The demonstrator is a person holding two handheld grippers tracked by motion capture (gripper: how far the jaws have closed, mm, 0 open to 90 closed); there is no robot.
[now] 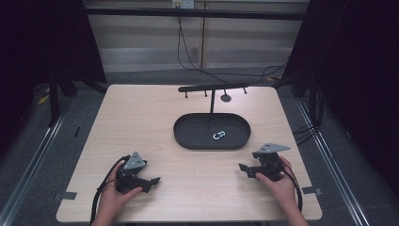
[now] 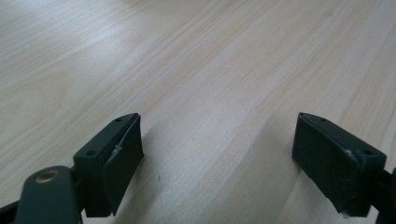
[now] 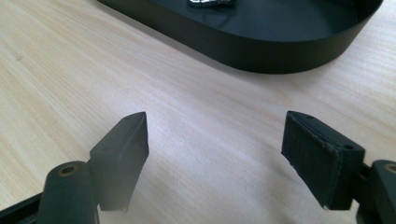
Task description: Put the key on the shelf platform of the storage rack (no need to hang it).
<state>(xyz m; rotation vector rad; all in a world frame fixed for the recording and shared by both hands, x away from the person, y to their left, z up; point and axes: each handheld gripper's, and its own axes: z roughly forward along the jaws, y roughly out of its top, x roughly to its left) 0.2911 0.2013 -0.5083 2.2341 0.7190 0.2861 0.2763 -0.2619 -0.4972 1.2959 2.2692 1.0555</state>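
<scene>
I am resting my left gripper [image 1: 151, 181] and right gripper [image 1: 244, 168] on the desk [image 1: 141, 122], jaws spread, empty. The small silver clasp [image 1: 219, 135] is lying in the black tray [image 1: 188, 136] ahead of my right gripper. I judge nothing started; next comes reaching forward into the tray.

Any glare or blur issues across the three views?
High view: dim, dark edges, small shiny metal clip glints in black oval tray. Left gripper view: bright sheen on light wooden table at top left. Right gripper view: the clip cropped, slightly soft.
</scene>
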